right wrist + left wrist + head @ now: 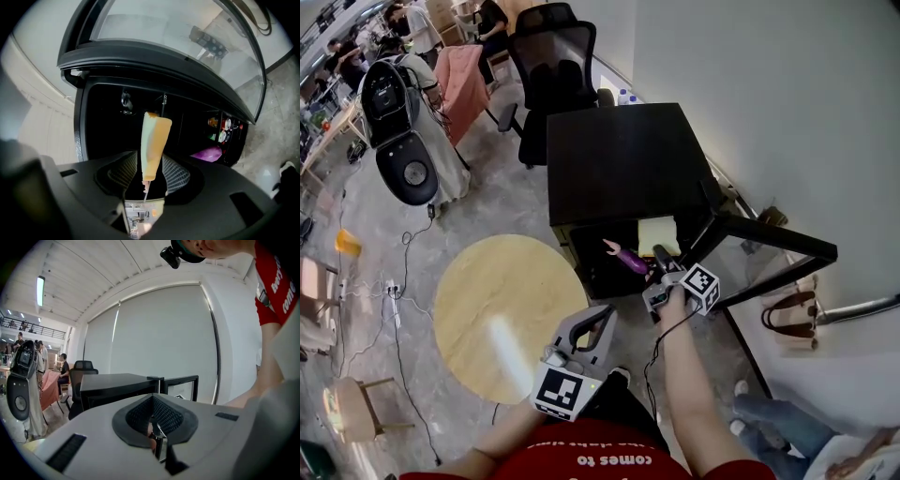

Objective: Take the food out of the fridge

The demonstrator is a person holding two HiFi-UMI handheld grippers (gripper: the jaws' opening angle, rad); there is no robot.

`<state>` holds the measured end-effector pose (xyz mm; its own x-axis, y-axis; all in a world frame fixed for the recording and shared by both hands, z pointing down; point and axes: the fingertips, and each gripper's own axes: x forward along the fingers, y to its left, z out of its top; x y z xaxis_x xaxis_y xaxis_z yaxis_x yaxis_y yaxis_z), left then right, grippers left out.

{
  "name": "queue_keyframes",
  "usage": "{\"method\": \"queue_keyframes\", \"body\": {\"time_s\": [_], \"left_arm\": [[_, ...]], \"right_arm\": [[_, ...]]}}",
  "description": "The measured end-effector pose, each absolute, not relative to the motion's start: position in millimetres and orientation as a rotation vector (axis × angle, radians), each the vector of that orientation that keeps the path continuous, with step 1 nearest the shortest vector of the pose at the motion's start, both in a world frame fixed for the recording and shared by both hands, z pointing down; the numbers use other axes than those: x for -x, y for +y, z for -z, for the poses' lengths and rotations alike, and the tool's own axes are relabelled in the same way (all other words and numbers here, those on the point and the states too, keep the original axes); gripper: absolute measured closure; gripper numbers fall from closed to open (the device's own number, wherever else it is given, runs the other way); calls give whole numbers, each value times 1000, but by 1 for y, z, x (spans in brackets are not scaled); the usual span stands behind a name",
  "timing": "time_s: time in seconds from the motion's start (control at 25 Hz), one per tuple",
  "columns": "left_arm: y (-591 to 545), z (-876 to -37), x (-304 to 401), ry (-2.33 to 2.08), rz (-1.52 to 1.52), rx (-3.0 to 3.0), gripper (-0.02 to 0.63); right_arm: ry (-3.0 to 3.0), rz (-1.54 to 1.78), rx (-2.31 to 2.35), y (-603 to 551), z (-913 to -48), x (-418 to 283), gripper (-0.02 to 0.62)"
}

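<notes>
This is an open-plan office. Ahead-left of the left gripper (602,321) stand a black mesh swivel chair (84,367) and seated people (63,365). Straight ahead hangs a wide white roller blind (164,338).

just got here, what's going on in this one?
A person is working at the open black fridge. The right gripper is at its opening, jaws apart either side of a yellow wedge of food, not clamped on it. A purple item lies inside. The left gripper hangs back, shut and empty.
</notes>
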<state>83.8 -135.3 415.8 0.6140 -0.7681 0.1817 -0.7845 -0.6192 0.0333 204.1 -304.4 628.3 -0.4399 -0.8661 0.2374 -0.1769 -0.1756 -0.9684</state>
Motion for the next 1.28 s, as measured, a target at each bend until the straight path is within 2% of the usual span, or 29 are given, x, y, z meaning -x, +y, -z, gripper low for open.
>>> {"method": "queue_keyframes", "body": {"time_s": [0.44, 0.52, 0.6, 1.28], "left_arm": [[-137, -420, -76, -1320, -219, -2685, 599], [-136, -419, -77, -1303, -202, -2686, 599], [-134, -416, -78, -1285, -179, -2687, 600], [-117, -401, -83, -1218, -126, -2753, 600]], "right_arm": [[1535, 1645, 1199, -313, -642, -208, 448], [1528, 1613, 1149, -313, -637, -208, 496], [1526, 1589, 1107, -313, -633, -208, 505], [1580, 1532, 1073, -287, -606, -214, 508]]}}
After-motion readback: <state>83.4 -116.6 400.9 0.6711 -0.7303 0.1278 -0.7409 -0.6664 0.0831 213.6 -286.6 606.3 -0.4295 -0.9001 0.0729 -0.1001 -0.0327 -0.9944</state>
